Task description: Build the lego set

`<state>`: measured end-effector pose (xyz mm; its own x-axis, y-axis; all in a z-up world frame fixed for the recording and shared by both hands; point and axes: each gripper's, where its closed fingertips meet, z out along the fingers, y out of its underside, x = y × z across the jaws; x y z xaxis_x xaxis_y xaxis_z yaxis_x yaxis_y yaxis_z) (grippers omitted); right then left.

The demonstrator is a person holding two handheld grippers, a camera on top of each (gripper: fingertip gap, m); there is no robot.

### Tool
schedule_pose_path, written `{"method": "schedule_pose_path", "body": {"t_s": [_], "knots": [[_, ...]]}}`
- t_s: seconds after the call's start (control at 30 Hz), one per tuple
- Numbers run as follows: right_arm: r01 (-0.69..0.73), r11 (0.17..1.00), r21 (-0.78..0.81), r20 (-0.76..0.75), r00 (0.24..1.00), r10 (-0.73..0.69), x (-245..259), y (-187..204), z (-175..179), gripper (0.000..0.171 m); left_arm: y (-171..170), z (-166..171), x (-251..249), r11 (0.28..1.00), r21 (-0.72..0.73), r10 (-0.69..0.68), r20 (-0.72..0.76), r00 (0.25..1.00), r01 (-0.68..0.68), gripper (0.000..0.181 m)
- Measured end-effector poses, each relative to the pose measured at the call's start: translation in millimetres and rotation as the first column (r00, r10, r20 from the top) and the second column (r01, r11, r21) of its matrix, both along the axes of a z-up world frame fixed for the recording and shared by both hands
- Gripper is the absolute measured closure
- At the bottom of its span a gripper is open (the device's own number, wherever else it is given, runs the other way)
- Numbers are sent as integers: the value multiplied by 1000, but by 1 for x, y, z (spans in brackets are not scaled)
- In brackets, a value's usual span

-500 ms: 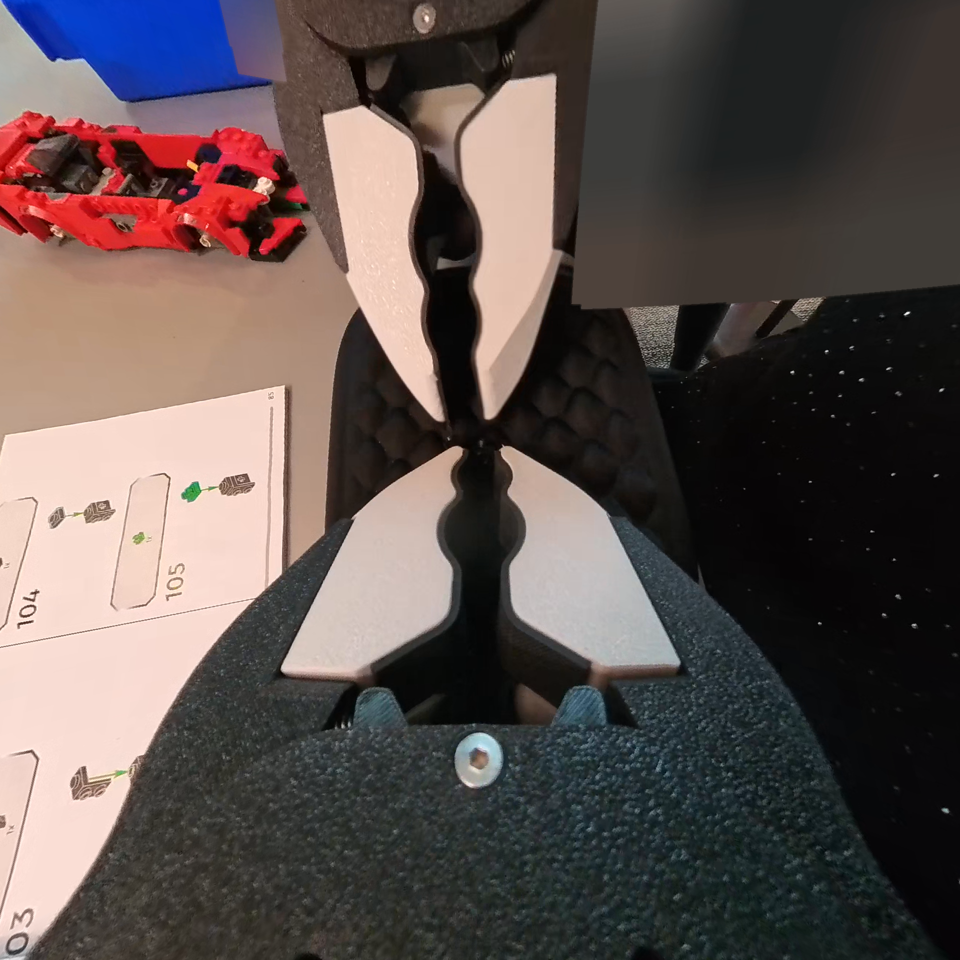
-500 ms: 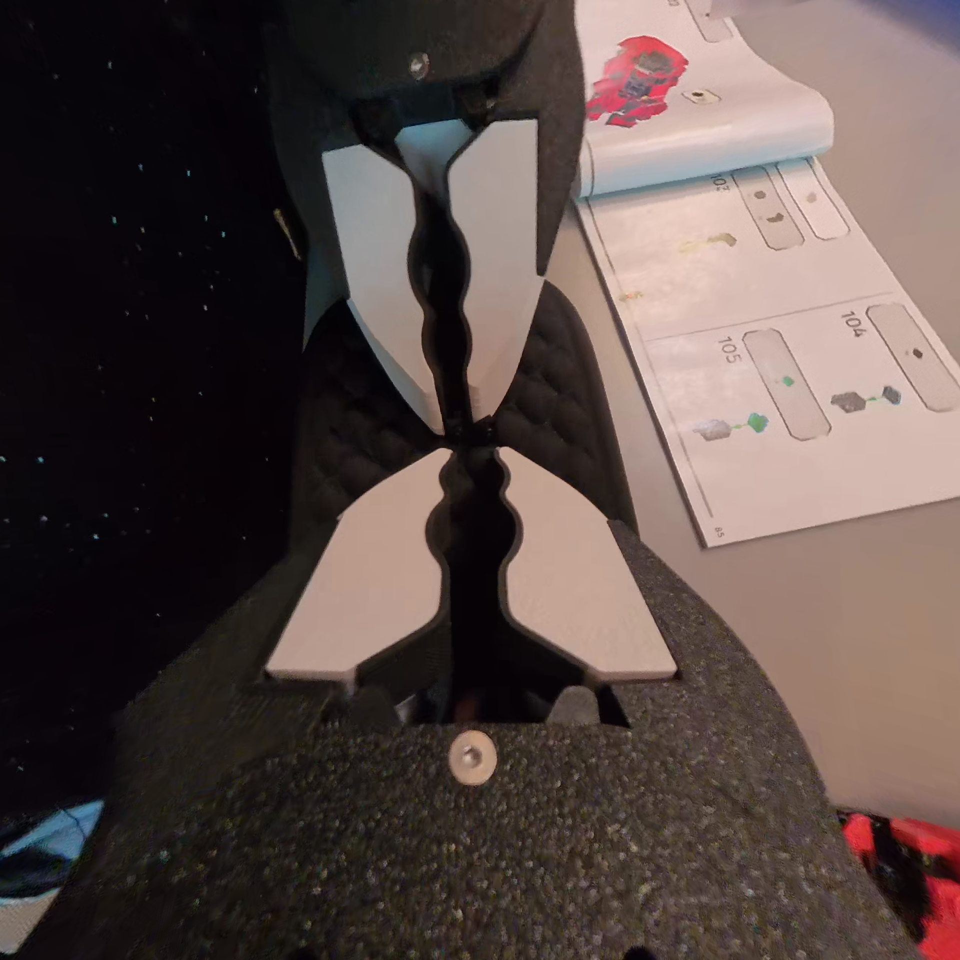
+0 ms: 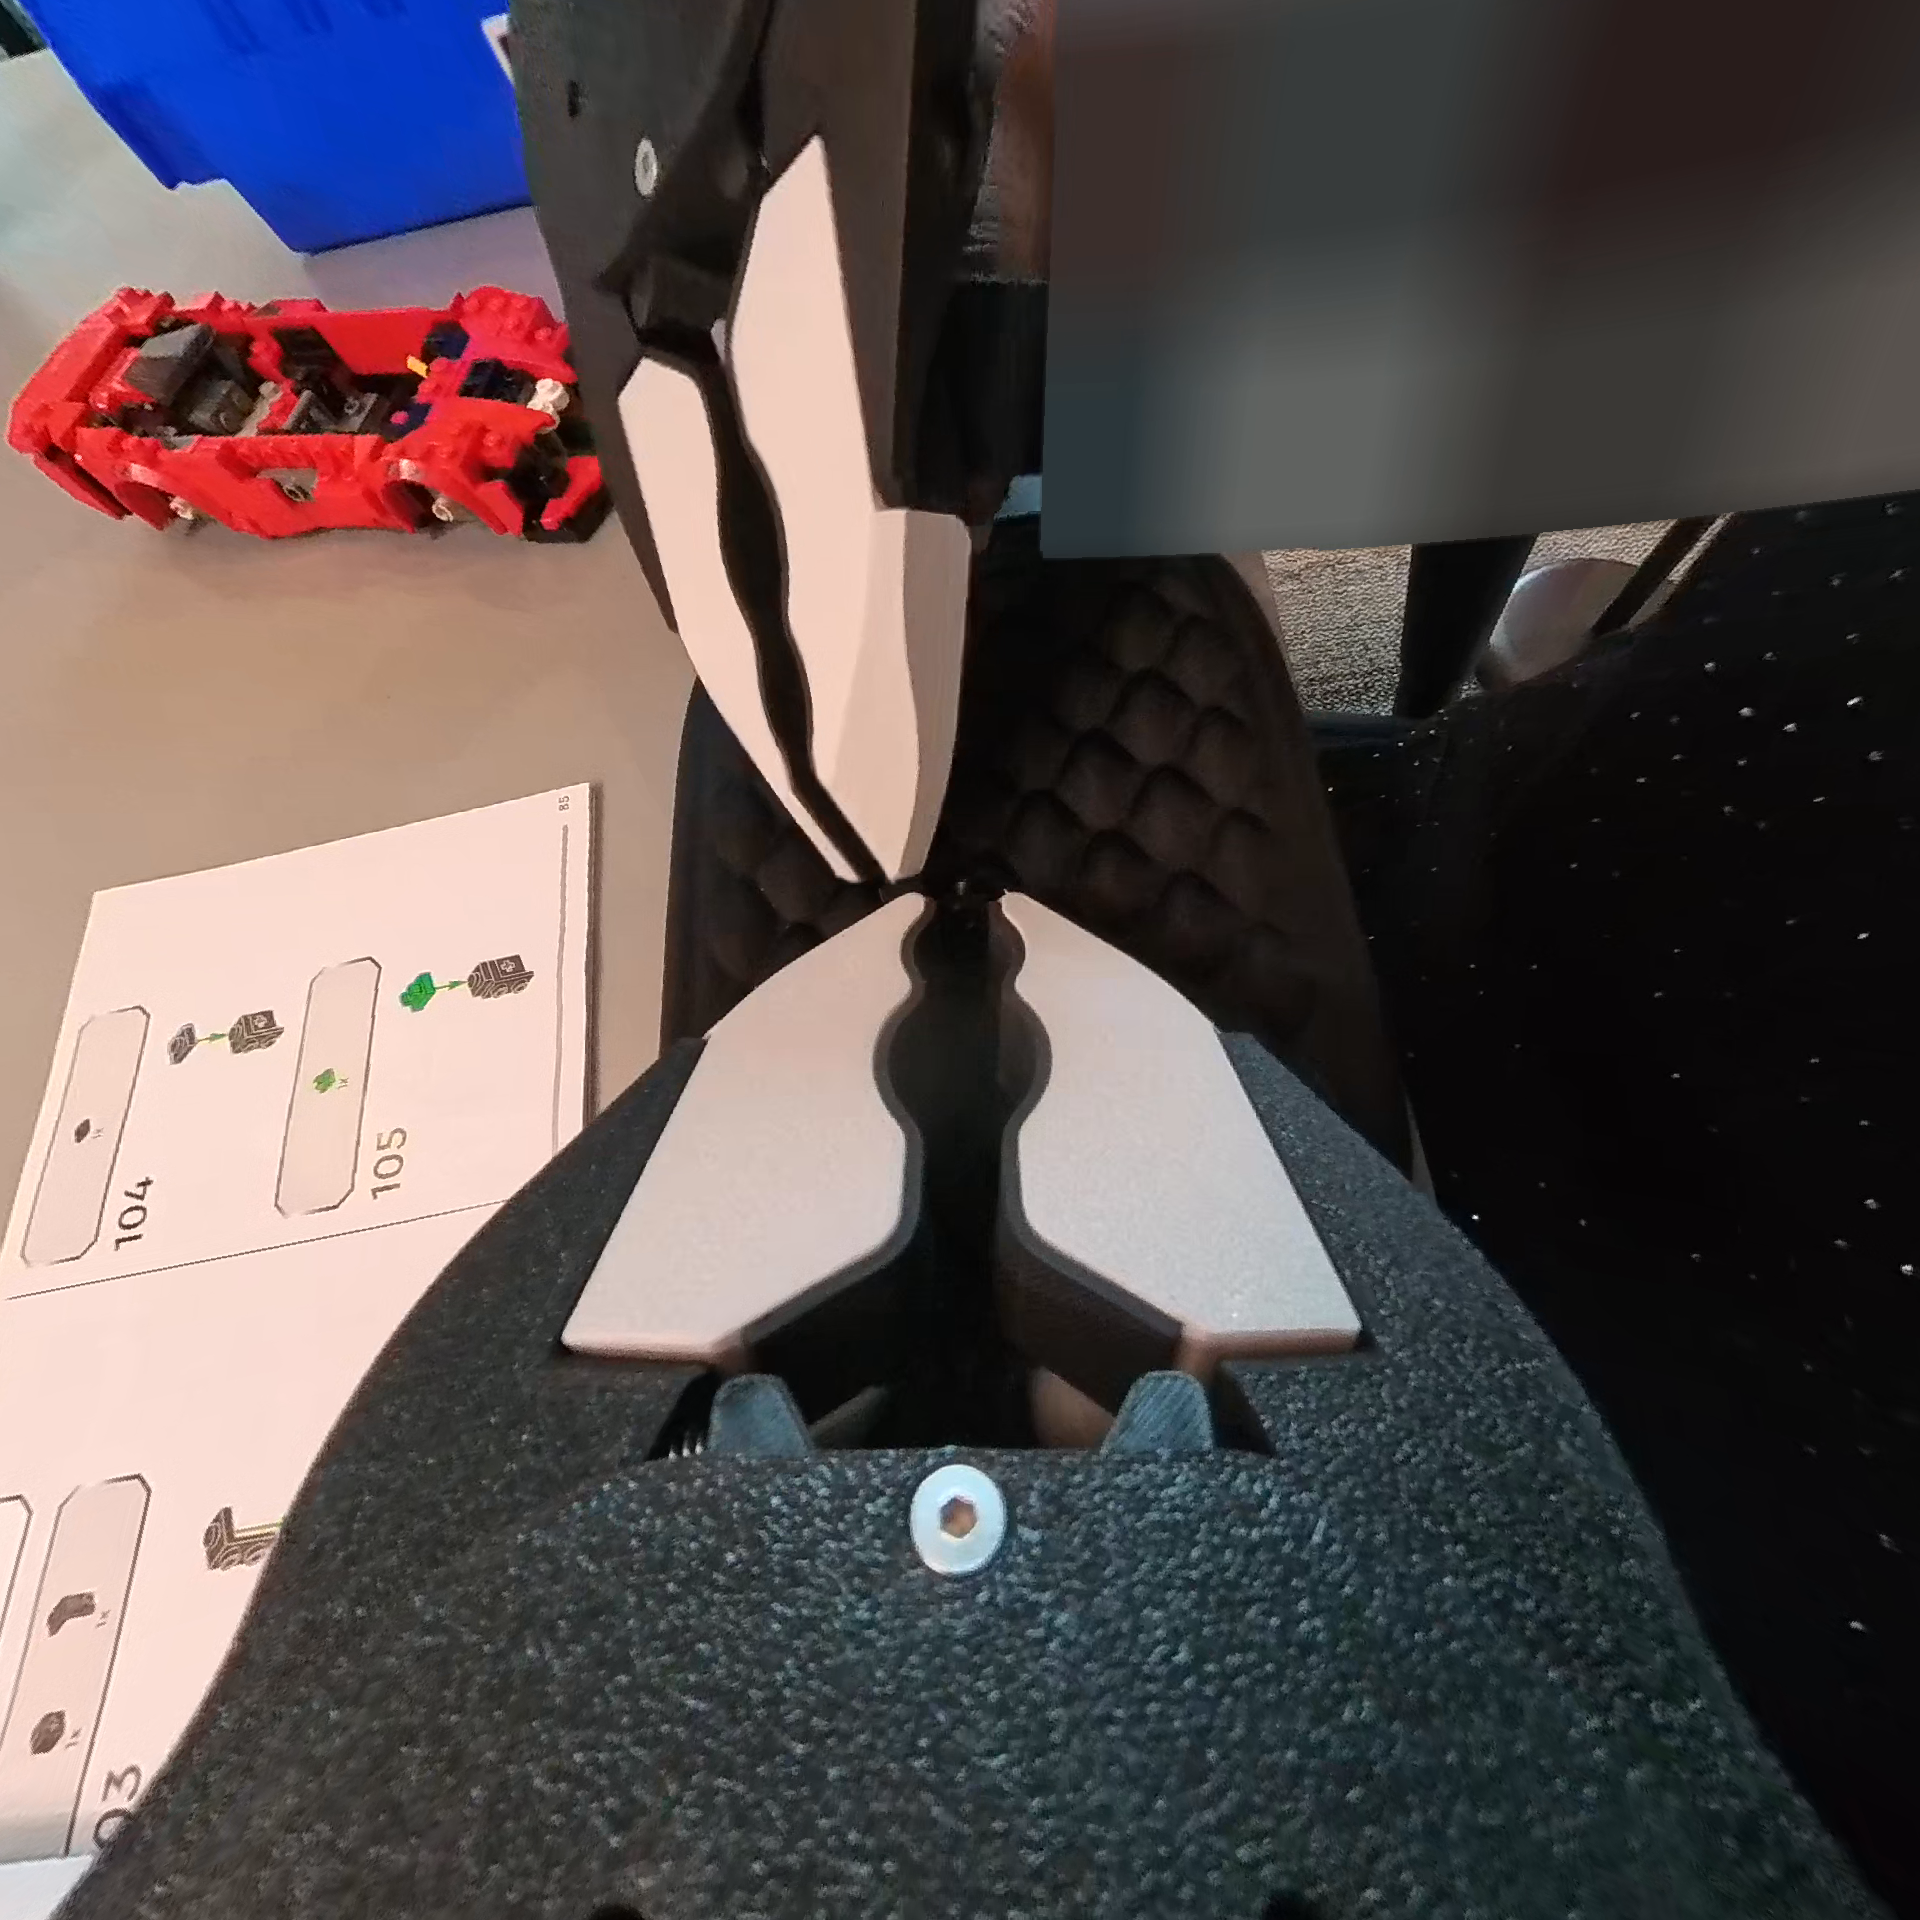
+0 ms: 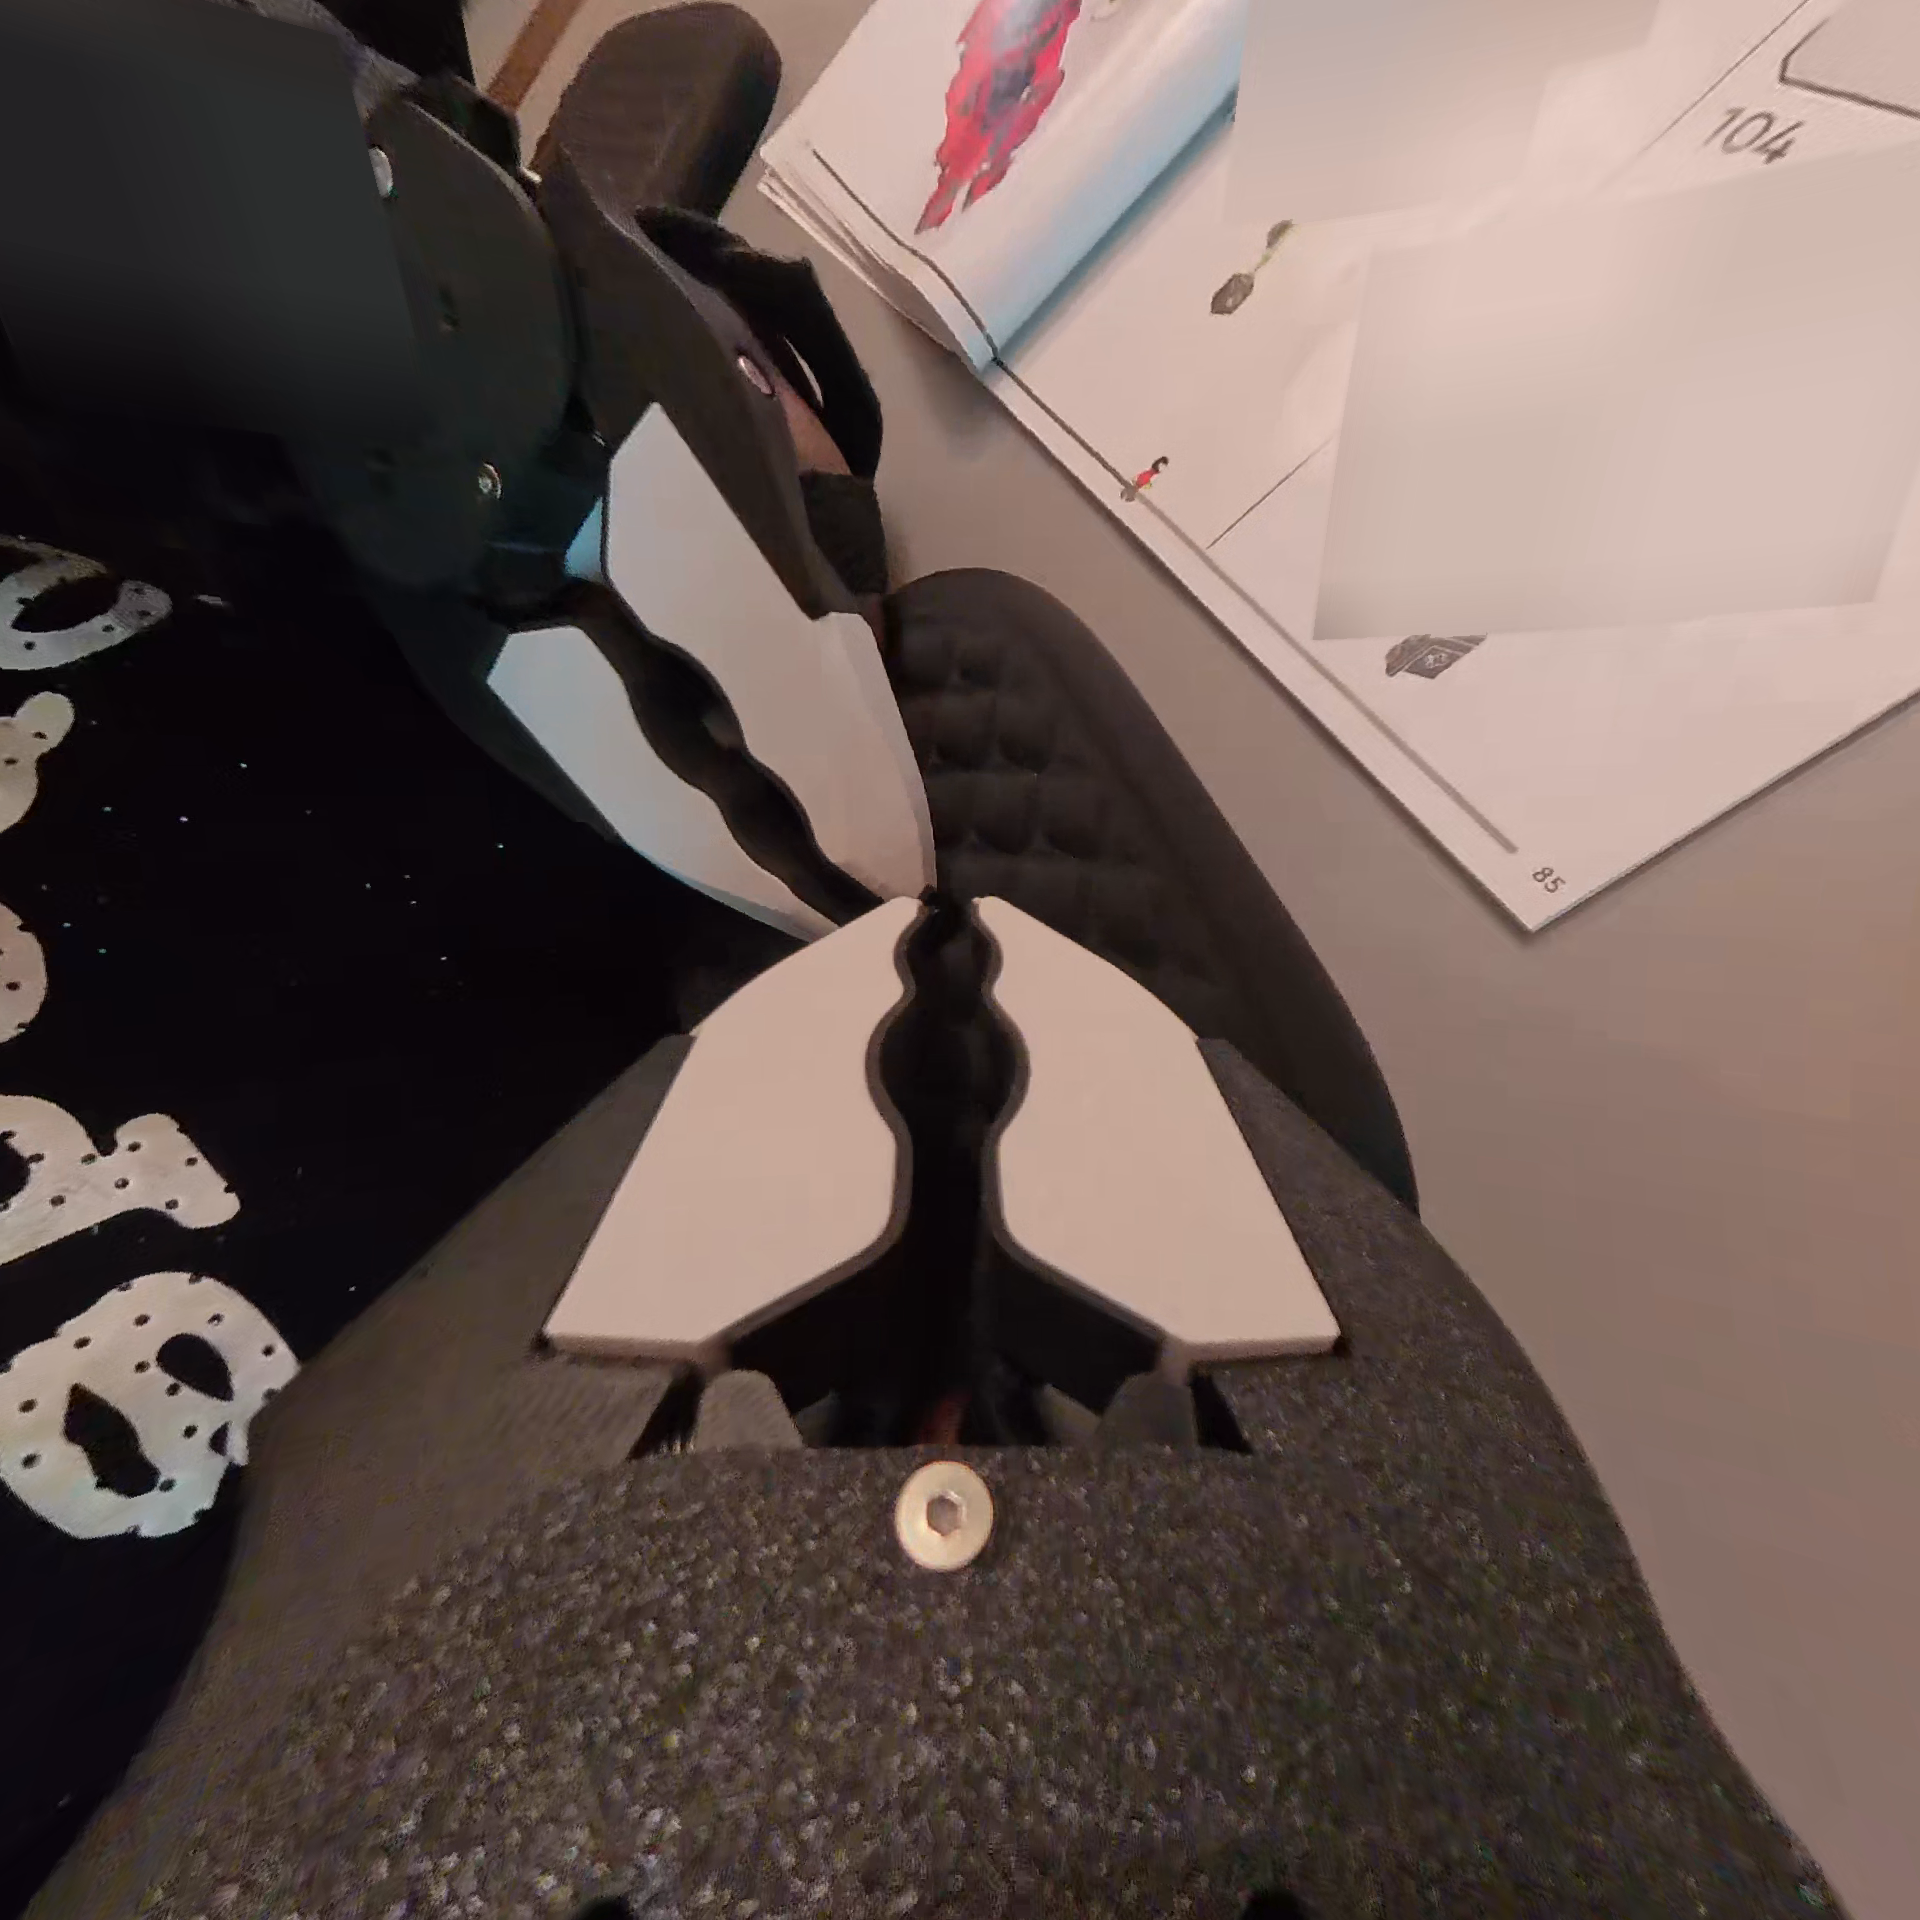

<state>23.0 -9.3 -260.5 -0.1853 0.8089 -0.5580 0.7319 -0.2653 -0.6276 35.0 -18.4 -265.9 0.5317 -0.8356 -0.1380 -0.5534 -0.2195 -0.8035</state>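
A tiny dark piece (image 3: pixel 961 891) sits pinched where the two sets of tongs meet tip to tip, held over the edge of the desk (image 3: pixel 312 707) above a black quilted pad (image 3: pixel 1122 748); it is too small and dark to tell its shape. The left tongs (image 3: pixel 961 909) are narrowed to a sliver at the tips and seem to grip the piece. The right tongs (image 4: pixel 951 906) are just as narrow, and they come in at a slant from the other side. Whether both hold one piece, or each its own, I cannot tell. My guess is that two small parts are being pressed together, as the open instruction booklet (image 3: pixel 312 1039) shows in its small sub-assembly steps. The red lego car (image 3: pixel 301 416), partly built, rests well apart on the desk near a blue bin (image 3: pixel 312 104). Next comes a straight, firm squeeze, then carrying the joined part to the car
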Motion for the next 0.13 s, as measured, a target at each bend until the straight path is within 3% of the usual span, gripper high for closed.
{"method": "schedule_pose_path", "body": {"t_s": [0.13], "knots": [[-38, 998, -56, 28, 999, 40, 1, -3, 0, 167, 0, 0, 0, 1000, -1, -1, -4, 1000, 1, 173]]}}
